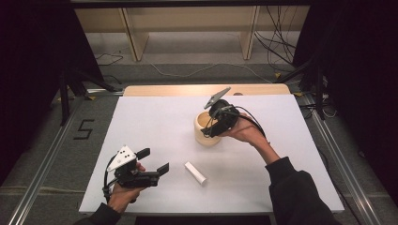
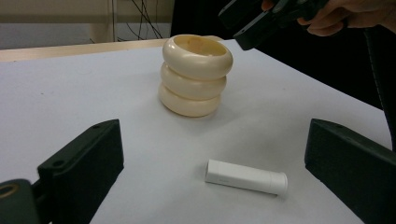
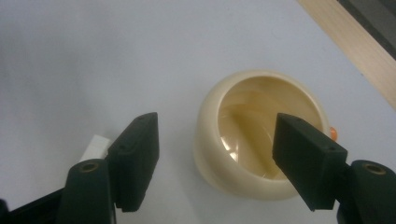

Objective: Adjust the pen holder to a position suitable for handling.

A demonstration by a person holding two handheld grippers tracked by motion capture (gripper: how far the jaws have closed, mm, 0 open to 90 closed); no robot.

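Note:
A cream cup (image 1: 202,133) shaped like three stacked rings stands upright near the middle of the white table (image 1: 141,122). My right gripper (image 1: 210,127) hangs just above the cup, pointing down, its jaws open. In the right gripper view the gripper (image 3: 215,130) has one jaw left of the cup (image 3: 252,140) and the other over its right rim, neither touching. A white tube (image 1: 195,172) lies on its side nearer the front. My left gripper (image 1: 155,160) rests open at the front left. In its own view that gripper (image 2: 215,135) faces the tube (image 2: 246,177), the cup (image 2: 196,74) and the right gripper (image 2: 261,23).
A wooden strip (image 1: 206,89) runs along the table's far edge. Beyond it stand a wooden frame (image 1: 136,37) and loose cables (image 1: 277,42) on the floor. A small orange thing (image 3: 332,133) shows at the cup's far side.

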